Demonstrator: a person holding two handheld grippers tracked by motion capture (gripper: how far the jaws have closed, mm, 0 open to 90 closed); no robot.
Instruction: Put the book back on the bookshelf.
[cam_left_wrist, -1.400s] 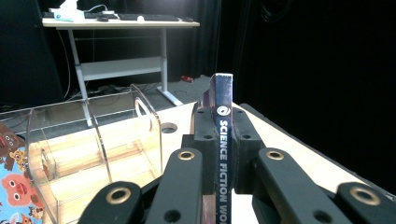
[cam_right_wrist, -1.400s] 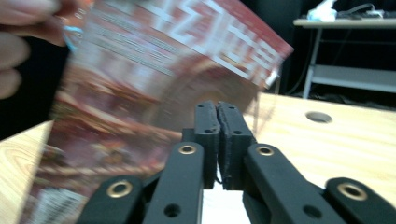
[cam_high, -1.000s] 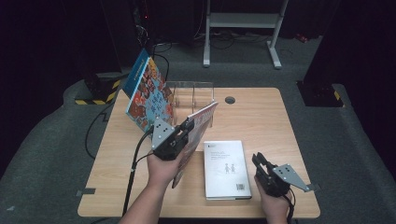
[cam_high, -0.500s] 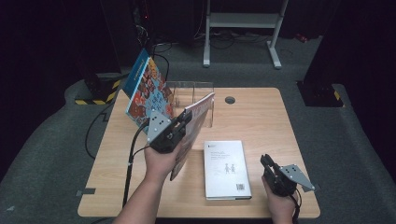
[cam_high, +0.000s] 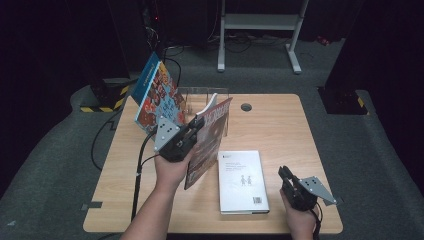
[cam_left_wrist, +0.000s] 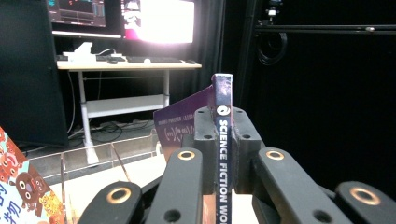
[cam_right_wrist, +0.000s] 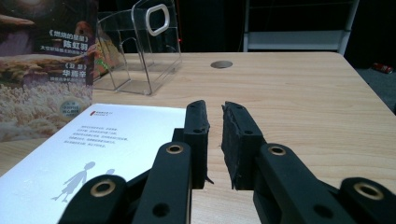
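High view: left gripper clamps the science fiction book by its spine, centre frame, just before the clear rack.
Right gripper (lower right) jaws slightly apart, gripping nothing, beside white book.

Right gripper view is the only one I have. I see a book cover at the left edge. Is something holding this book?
Observer: Yes. The left gripper is shut on the science fiction book, its jaws clamping the spine.
Operator: Is the book lying or standing?
Observer: It is held nearly upright, its top near the clear plastic rack.
Operator: Is any book already at the rack?
Observer: A colourful picture book leans at the rack's left end.
Operator: And where is my gripper?
Observer: The right gripper sits low beside the white book, jaws slightly apart, holding nothing.
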